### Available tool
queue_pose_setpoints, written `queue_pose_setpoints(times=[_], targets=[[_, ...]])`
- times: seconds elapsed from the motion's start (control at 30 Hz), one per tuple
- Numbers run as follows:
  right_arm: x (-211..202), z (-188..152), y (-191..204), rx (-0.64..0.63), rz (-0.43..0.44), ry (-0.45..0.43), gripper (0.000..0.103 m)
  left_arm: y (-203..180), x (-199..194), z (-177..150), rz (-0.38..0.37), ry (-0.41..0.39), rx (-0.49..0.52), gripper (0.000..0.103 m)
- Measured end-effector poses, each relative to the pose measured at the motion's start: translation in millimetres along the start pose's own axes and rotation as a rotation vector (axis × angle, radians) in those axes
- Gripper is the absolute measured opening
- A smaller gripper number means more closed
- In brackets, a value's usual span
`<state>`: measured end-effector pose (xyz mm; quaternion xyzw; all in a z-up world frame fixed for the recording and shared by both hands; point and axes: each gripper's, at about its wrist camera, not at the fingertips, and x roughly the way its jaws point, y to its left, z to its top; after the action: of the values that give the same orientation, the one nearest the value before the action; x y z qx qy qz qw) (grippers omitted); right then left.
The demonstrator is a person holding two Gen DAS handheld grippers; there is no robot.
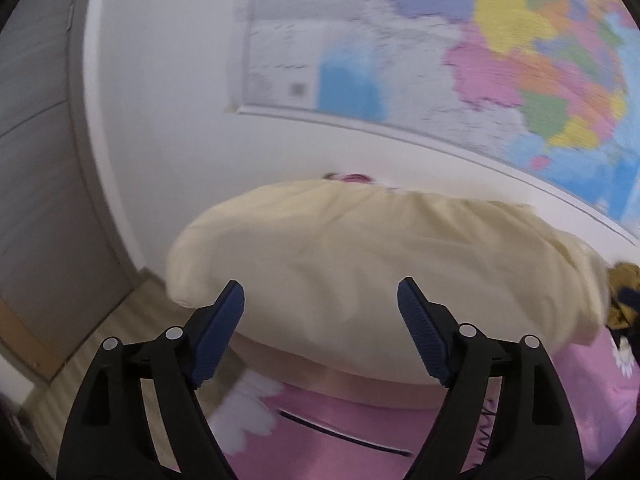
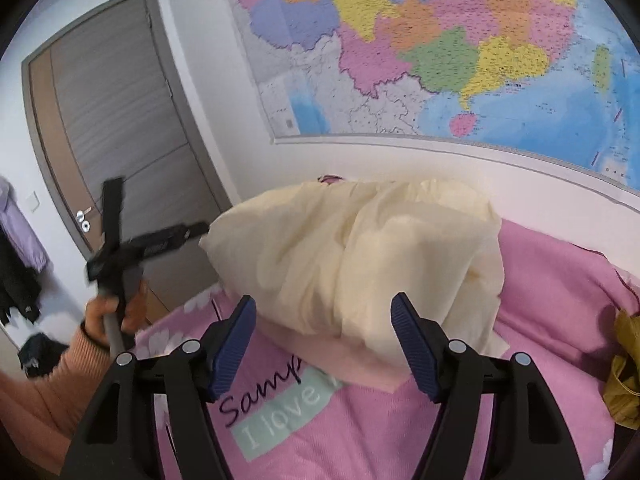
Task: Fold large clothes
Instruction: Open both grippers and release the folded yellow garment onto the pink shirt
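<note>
A bulky cream-yellow cloth [image 1: 360, 256] lies bunched and folded over on a pink bed sheet [image 1: 360, 432]. A paler pink folded layer [image 2: 360, 364] shows under the front edge of the same cream-yellow cloth [image 2: 360, 256]. My left gripper [image 1: 320, 286] hovers in front of the cloth, open, with nothing between its blue pads. My right gripper [image 2: 325, 301] is also open just short of the bundle, holding nothing. In the right wrist view a hand [image 2: 116, 312] in an orange sleeve holds the left gripper [image 2: 160, 204] at the bundle's left end.
A large coloured map [image 2: 440, 48] hangs on the white wall behind the bed. A grey door [image 2: 120, 120] stands at the left. A mustard-yellow garment [image 2: 624, 376] lies at the right edge of the sheet [image 2: 560, 300]. Dark clothes [image 2: 16, 276] hang at the far left.
</note>
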<state>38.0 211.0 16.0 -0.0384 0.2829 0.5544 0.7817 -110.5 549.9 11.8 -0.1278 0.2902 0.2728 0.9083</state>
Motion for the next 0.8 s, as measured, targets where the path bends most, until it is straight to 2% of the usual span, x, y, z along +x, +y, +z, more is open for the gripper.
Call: queue_pose_setpoints(times=[0.23, 0.47, 0.8], targets=[[30.6, 2.5, -15.3, 0.077, -0.048, 0.014, 0.065, -51.6, -9.5, -11.5, -0.064, -0.005, 0.097, 0.083], [47.4, -5.2, -11.2, 0.040, -0.104, 0.045, 0.065, -68.9, -5.0, -17.9, -0.124, 0.016, 0.076, 0.084], [74.8, -21.5, -14.8, 0.057, -0.110, 0.106, 0.068, -75.7, 24.7, -31.7, -0.087, 0.088, 0.069, 0.084]])
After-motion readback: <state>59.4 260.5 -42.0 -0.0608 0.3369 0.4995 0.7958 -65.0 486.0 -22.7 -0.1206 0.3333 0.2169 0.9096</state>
